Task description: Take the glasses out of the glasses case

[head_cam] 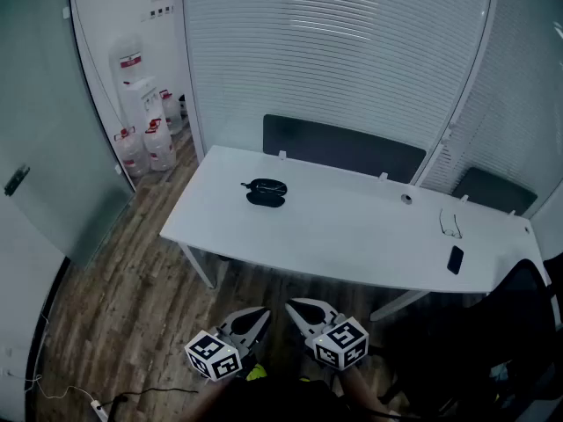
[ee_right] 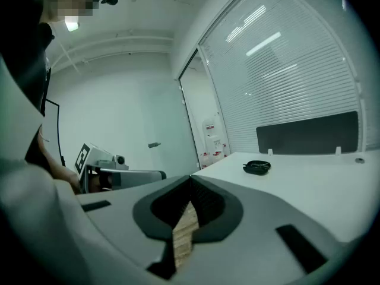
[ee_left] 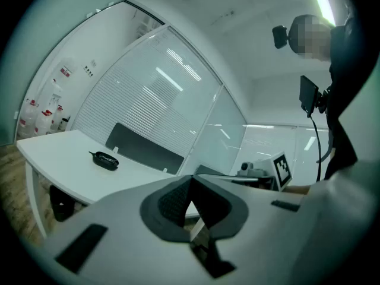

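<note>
Left gripper (head_cam: 255,316) and right gripper (head_cam: 299,309) are both closed on nothing, well apart from the glasses case (head_cam: 266,192). Reaching in unopened, I could shove it away

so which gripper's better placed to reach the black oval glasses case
Left, marginally. The black oval glasses case lies on the left half of the white table, nearly straight ahead of the left gripper; the right gripper sits slightly further over. Both are shut and well short of it.
</note>
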Action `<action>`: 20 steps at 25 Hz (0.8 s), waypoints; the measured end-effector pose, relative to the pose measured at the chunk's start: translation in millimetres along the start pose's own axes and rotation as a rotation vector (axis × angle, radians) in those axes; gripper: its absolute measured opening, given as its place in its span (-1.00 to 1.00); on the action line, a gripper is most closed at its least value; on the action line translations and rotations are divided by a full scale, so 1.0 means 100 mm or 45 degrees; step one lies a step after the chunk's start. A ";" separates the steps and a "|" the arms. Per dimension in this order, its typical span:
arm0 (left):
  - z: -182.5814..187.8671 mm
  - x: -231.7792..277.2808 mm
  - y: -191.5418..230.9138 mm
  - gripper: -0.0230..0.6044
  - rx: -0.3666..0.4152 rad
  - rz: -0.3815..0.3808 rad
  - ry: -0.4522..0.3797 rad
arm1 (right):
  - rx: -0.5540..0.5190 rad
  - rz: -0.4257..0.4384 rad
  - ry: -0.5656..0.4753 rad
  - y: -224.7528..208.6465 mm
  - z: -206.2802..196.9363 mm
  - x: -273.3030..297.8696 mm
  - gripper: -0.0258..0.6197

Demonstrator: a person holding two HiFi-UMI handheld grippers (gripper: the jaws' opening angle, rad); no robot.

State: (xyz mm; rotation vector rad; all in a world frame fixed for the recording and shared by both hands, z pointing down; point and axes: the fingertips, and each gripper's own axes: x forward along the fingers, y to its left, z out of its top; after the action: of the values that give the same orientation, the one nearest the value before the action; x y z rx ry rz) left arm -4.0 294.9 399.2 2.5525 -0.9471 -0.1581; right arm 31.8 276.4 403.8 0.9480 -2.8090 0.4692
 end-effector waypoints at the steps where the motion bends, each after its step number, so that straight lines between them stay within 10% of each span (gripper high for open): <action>1: -0.01 0.00 -0.02 -0.90 0.002 0.006 -0.006 | -0.005 0.008 0.000 -0.01 0.00 -0.01 -0.87; 20: -0.04 -0.02 -0.09 -0.89 0.009 -0.012 -0.026 | -0.121 0.065 0.082 0.12 -0.14 -0.01 -0.87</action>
State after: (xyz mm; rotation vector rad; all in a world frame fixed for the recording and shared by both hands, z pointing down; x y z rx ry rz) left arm 1.4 303.9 399.2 2.5668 -0.9450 -0.1841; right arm 25.6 290.4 413.6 0.8291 -2.7761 0.3619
